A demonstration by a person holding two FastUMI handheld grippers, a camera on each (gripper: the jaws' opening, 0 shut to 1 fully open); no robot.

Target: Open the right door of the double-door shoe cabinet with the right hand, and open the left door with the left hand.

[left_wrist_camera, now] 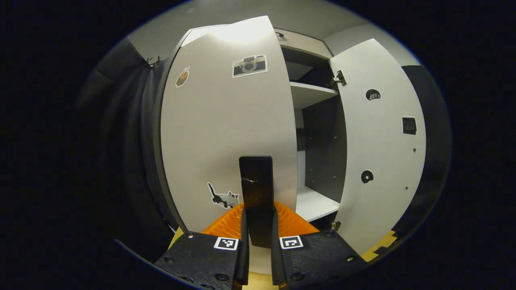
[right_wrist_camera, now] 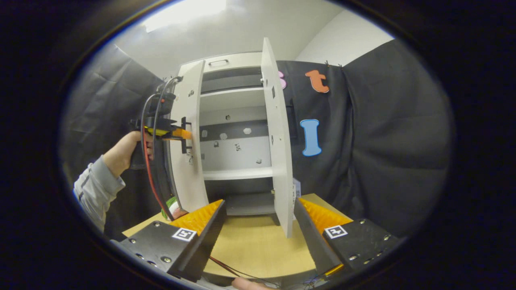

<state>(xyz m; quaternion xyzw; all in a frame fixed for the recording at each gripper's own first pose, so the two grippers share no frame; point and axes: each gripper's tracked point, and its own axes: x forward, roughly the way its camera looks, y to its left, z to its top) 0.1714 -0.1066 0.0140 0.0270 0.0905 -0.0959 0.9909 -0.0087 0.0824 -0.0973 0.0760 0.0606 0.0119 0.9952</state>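
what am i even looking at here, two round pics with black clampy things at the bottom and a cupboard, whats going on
A person holds a hand-held tool in each hand; each ends in two-finger tongs with a wide-angle camera riding on it, so each round picture looks forward along that tool's own fingers.

In the left gripper view, the left tongs are closed on the dark handle of the left door, which carries camera and cat stickers. The right door stands wide open, showing white shelves.

The right gripper view looks from farther back. The right tongs are open and hold nothing. Beyond them the shoe cabinet stands on a wooden tabletop, and the person's hand holds the other tool at the left door.
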